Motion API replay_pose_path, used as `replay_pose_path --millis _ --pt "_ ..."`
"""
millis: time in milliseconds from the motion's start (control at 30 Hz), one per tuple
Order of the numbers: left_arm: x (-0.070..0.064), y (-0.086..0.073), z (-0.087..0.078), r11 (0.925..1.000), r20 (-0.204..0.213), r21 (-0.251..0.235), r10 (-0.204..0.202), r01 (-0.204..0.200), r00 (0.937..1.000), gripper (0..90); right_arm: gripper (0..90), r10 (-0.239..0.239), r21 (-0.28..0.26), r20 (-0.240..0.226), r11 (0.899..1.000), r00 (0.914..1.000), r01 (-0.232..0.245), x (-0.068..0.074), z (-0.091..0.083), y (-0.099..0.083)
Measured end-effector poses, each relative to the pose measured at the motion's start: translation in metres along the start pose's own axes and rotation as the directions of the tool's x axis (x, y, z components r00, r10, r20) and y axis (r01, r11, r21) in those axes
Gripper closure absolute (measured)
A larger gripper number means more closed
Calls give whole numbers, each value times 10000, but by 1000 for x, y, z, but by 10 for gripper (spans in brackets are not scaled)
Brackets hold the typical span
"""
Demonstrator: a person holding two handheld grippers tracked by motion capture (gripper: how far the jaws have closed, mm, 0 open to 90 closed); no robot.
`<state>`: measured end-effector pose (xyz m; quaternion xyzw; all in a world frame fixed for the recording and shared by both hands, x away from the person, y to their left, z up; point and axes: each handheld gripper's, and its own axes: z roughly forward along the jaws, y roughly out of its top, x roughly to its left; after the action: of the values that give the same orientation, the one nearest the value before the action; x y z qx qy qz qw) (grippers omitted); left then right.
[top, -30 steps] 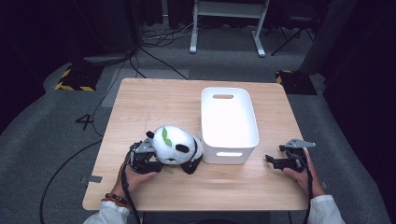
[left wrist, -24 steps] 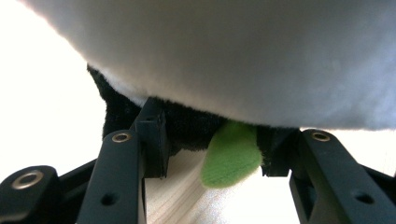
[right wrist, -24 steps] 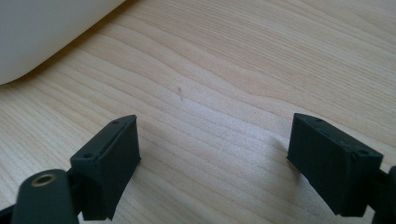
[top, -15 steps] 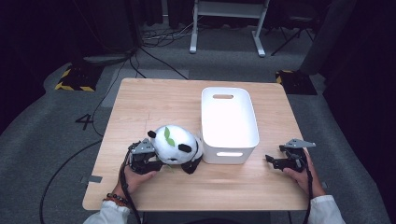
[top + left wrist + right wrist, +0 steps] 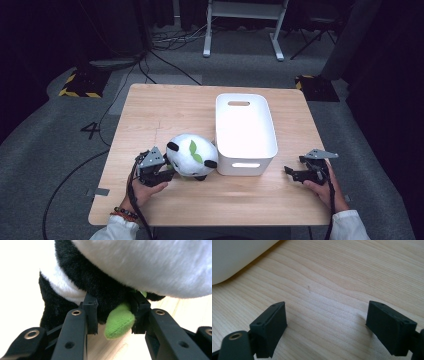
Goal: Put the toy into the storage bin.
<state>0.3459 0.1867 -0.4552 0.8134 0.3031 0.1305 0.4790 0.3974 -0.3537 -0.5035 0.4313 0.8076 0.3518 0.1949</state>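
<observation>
The left tool (image 5: 113, 315) pinches the plush panda (image 5: 140, 267) beside its green leaf (image 5: 119, 321).

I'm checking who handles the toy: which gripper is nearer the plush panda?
Left. The left gripper is against the plush panda, jaws around its black underside. The right gripper rests past the white bin, open.

The wooden table (image 5: 165, 115) is brightly and evenly lit from above, while the floor around it falls dark. In the left gripper view the panda plush (image 5: 150, 265) is blurred and the backdrop overexposed white.
</observation>
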Motion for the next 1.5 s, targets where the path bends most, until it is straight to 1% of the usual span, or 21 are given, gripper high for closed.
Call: replay_pose_path --millis 133,200,300,333,467,500,533,667,833,967,1100,1167,1233,1267,1500 --pt "0 2 -3 9998 -61 -220 -27 26 10000 649 164 -7 6 -1 10000 10000 7 0 0 0" --pt "-1 2 -5 9995 -195 -305 -3 -3 9998 649 164 -5 0 1 10000 10000 5 0 0 0" --pt "0 3 -8 9988 -289 -491 -94 80 9995 652 164 -7 8 3 10000 10000 7 0 0 0" --pt "0 3 -8 9988 -289 -491 -94 80 9995 652 164 -7 8 3 10000 10000 7 0 0 0" --pt "0 5 -12 9966 -261 -800 -217 196 9994 652 164 -3 9 4 10000 10000 3 0 0 0" --pt "0 5 -12 9966 -261 -800 -217 196 9994 652 164 -2 0 0 10000 10000 2 0 0 0" --pt "-1 7 -15 9950 -285 -965 -293 264 9992 652 164 -6 6 2 10000 10000 6 0 0 0" --pt "-2 11 -20 9926 -362 -1202 -220 175 9991 652 164 -7 6 2 10000 10000 7 0 0 0" --pt "-4 16 -23 9907 -484 -1360 -89 22 9988 652 164 -4 1 3 10000 10000 4 0 0 0" --pt "-3 19 -27 9882 -638 -1529 -68 -31 9979 651 164 -6 10 5 10000 10000 6 0 0 0" --pt "-3 21 -29 9862 -677 -1655 -126 12 9976 651 163 -4 10 5 10000 10000 4 0 0 0" --pt "-3 24 -32 9844 -725 -1759 -74 -55 9973 651 164 -12 0 8 10000 10000 12 0 0 0" --pt "-4 24 -33 9841 -726 -1775 -71 -59 9973 651 163 -11 -1 9 10000 10000 11 0 0 0" --pt "-4 26 -35 9822 -722 -1875 -64 -73 9974 650 163 -15 7 10 10000 10000 15 0 0 0" --pt "-2 26 -43 9811 -876 -1931 -98 -73 9961 650 163 -7 -3 18 10000 10000 7 0 0 0"
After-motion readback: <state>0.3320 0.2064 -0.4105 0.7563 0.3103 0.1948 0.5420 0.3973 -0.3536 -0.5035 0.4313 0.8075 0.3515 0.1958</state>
